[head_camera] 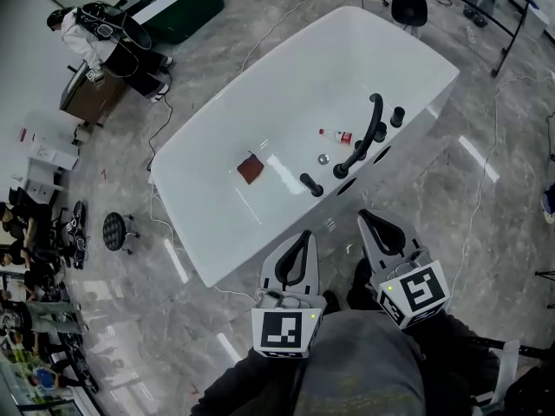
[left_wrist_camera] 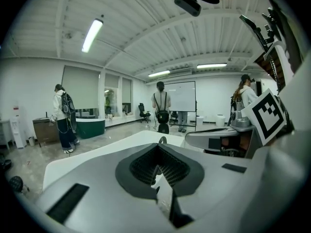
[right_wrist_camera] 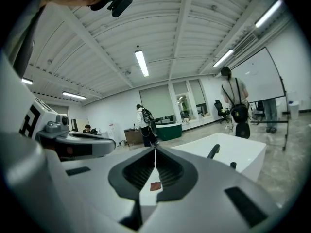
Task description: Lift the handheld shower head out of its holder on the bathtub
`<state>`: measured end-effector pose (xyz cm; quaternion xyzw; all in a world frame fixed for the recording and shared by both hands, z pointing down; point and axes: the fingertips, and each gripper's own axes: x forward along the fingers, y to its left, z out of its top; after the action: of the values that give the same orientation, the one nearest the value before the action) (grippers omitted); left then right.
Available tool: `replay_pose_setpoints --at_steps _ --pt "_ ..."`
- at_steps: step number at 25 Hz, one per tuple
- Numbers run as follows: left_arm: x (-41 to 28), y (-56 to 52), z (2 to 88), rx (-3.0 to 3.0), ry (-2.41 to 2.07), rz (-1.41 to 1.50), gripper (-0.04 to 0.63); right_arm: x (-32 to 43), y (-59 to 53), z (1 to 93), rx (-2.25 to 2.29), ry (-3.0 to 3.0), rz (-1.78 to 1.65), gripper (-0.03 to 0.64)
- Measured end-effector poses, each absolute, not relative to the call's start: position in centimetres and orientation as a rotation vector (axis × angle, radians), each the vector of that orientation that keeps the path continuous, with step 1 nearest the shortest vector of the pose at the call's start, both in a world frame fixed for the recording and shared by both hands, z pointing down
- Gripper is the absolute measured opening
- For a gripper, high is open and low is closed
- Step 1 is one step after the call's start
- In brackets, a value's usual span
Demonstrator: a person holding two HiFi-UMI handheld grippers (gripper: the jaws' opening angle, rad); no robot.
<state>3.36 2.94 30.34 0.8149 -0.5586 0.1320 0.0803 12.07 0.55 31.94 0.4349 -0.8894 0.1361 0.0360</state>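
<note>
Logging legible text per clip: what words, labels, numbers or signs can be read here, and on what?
No text is readable.
Small bottle in the bathtub: red label, too small to read.
Left gripper and right gripper cubes: black square patterns, no letters.

White bathtub (head_camera: 186, 206); black shower head (head_camera: 351, 159); red-brown square (head_camera: 251, 169).

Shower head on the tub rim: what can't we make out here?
- Handheld shower head, head view: too small to tell how it is seated.
- Left gripper view: the left gripper body covers the bathtub fittings, bar one black tip.
- Right gripper view: the right gripper body hides the rim below the faucet spout.
</note>
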Motion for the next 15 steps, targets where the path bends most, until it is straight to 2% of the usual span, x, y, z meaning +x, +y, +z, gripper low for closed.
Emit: replay_pose_setpoints --at_steps 15 --pt "0.6 0.3 32.7 2.329 -1.77 0.393 0.002 9.4 -3.3 34.6 1.223 -2.768 0.438 0.006"
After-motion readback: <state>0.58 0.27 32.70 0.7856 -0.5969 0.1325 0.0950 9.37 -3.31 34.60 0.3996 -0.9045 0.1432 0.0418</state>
